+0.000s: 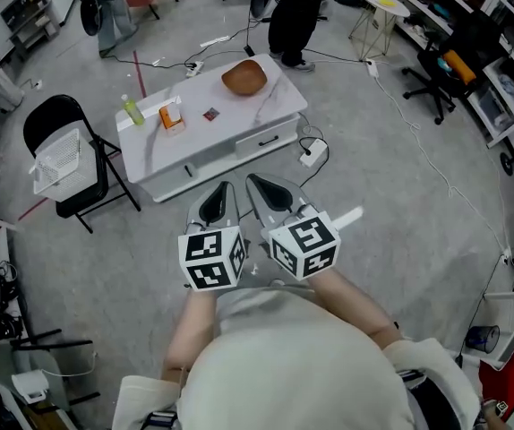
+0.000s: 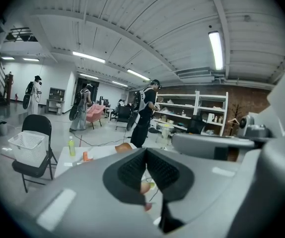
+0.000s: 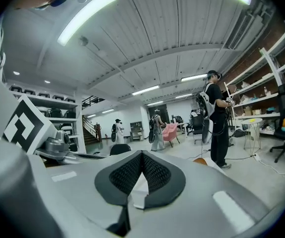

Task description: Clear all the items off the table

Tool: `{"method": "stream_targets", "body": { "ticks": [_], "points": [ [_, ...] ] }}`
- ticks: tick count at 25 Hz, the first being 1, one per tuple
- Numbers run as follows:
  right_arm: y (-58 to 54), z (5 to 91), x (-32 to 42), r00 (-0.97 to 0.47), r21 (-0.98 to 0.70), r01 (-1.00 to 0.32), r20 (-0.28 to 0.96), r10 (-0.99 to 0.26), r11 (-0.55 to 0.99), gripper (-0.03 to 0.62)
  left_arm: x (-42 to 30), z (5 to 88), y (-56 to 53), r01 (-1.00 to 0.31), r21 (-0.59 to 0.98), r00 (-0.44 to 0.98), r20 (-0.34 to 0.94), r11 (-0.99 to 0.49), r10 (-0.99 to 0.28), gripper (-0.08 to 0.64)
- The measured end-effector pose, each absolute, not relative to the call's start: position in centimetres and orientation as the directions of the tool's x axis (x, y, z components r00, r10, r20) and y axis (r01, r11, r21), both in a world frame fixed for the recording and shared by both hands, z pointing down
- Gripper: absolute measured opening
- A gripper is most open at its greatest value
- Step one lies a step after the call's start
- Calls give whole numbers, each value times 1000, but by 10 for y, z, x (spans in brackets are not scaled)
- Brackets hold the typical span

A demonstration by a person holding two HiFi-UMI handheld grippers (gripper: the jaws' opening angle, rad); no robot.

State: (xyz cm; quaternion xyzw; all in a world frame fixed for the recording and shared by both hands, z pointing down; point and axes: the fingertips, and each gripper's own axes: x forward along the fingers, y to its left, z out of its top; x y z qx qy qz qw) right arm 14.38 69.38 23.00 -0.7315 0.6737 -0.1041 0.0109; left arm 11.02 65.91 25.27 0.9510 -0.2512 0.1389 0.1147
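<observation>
Left tool point(image 1: 222, 192) and right tool point(image 1: 256, 184), pressed together, hover well short of the bowl point(image 1: 244, 77) on the table point(image 1: 239, 125).

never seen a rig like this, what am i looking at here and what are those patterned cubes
No robot: a person holds a two-jaw tool in each hand, the left gripper and the right gripper; the marked cubes are part of them. One picture is from a camera on the person's head, looking down; the other two ride on the grippers. Both are shut and hold nothing. Ahead, the white table carries a wooden bowl, a green bottle, an orange item and a small dark item.
</observation>
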Motion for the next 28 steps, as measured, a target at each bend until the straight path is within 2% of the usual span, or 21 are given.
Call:
{"method": "stream_targets", "body": {
  "ticks": [28],
  "points": [
    [532, 232, 172, 252, -171, -945, 168, -953, -280, -2, 131, 253, 488, -386, 176, 884, 353, -906, -308, 9]
  ]
}}
